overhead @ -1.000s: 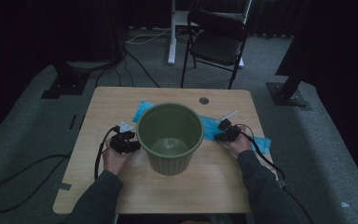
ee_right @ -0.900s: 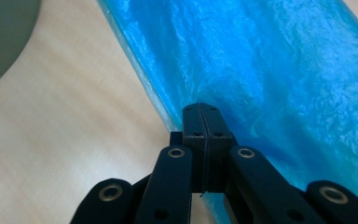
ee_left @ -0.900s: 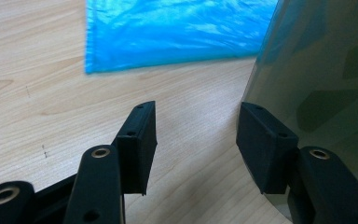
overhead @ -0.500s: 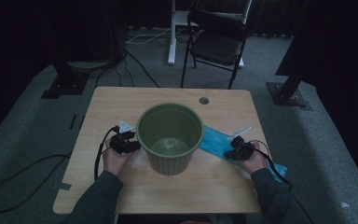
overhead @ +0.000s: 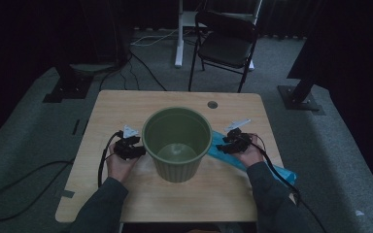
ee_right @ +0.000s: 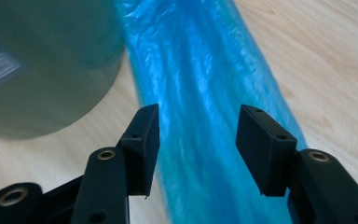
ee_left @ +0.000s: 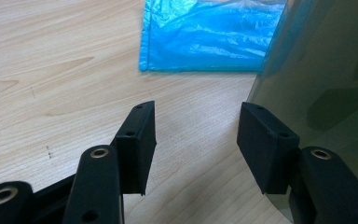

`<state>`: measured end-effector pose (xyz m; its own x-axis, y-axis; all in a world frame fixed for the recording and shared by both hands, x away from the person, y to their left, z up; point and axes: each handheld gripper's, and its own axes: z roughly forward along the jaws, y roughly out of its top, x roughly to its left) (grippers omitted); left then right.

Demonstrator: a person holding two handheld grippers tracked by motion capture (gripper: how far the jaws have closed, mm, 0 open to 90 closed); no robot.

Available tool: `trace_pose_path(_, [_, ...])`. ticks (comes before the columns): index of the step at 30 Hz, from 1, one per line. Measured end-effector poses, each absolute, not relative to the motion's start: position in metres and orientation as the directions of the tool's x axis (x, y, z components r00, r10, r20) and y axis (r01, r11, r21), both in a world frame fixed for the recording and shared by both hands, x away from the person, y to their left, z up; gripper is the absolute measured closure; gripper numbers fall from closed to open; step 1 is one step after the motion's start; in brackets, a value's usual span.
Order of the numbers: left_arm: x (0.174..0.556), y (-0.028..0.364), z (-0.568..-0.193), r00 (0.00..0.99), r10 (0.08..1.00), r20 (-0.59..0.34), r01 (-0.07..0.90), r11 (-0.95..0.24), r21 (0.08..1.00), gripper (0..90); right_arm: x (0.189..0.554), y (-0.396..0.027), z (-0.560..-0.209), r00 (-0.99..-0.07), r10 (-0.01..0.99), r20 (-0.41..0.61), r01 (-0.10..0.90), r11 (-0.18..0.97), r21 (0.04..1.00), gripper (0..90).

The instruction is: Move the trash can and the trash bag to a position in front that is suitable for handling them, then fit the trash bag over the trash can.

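Both forearms wear dark grey-green long sleeves (overhead: 99, 206). The left gripper (ee_left: 196, 147) has black, blocky jaws with small screw holes and brass-ringed pivots; the right gripper (ee_right: 196, 149) looks the same. Each trails a black cable (overhead: 102, 158) and carries a pale three-cornered plate (overhead: 129, 131) on top.

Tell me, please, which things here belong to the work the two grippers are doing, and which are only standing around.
Likely in the work:
green bin, between the grippers
blue plastic bag, lying flat beside the bin
left gripper, open beside the bin wall
right gripper, open over the bag

Only standing around:
black chair
floor cables
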<state>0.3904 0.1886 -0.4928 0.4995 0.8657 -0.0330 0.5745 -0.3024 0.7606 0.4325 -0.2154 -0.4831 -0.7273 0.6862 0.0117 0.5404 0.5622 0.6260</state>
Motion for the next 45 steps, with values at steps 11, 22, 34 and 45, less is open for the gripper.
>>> trace_pose_path(11, [0.392,0.186,-0.493,0.503,0.864,-0.026,0.567,-0.307,0.764,46.6,0.468,-0.206,-0.493,-0.711,0.703,-0.010,0.548,0.563,0.618,44.4])
trace_pose_path(22, [0.391,0.187,-0.493,0.502,0.865,-0.016,0.561,-0.311,0.767,46.4,0.496,-0.204,-0.503,-0.707,0.707,0.013,0.572,0.560,0.599,43.2])
trace_pose_path(34, [0.392,0.187,-0.492,0.501,0.865,-0.020,0.561,-0.307,0.769,46.2,0.508,-0.199,-0.516,-0.699,0.713,0.053,0.623,0.572,0.534,42.4])
trace_pose_path(45, [0.392,0.187,-0.492,0.501,0.865,-0.023,0.563,-0.306,0.768,46.1,0.511,-0.199,-0.521,-0.692,0.718,0.077,0.644,0.565,0.517,42.3])
